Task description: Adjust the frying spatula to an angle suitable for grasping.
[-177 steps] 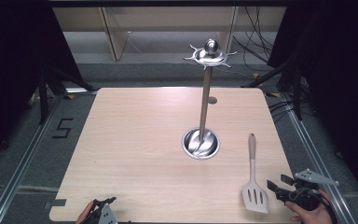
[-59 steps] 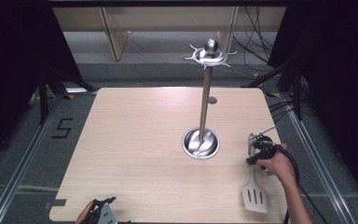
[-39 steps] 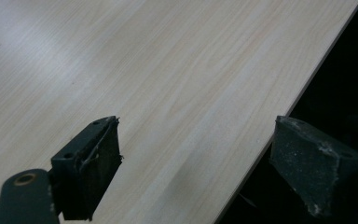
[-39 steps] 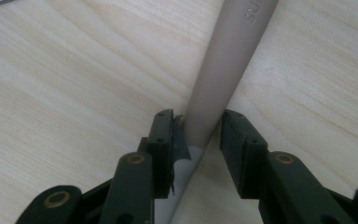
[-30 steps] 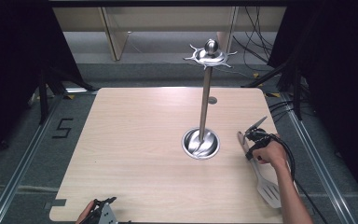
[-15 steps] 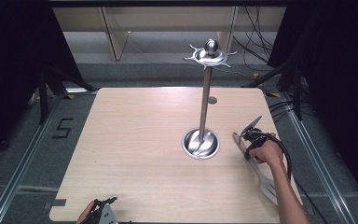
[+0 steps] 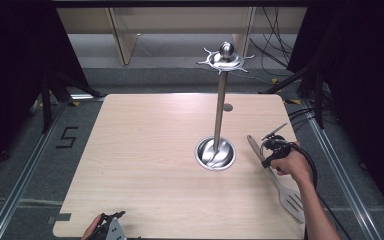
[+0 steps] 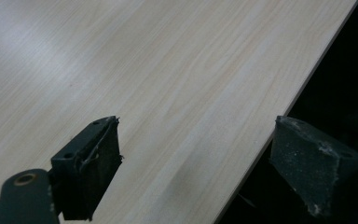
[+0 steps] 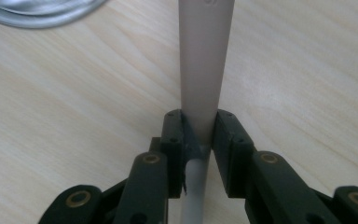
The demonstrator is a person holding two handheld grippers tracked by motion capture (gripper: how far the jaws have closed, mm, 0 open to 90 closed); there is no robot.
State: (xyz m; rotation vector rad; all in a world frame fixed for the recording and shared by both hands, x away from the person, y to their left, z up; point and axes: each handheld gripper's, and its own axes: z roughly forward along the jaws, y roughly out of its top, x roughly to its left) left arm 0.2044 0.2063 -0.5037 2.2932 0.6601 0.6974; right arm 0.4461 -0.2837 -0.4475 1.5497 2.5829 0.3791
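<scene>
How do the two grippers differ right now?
The right gripper is shut on the spatula handle beside the stand; the left gripper is open and holds nothing. The right is well over the table; the left sits at its near edge. Both have black jaws.

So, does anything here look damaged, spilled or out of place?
Nothing stands out. The spatula lies flat on the table, its handle clamped in the right gripper, and the utensil stand is upright.
</scene>
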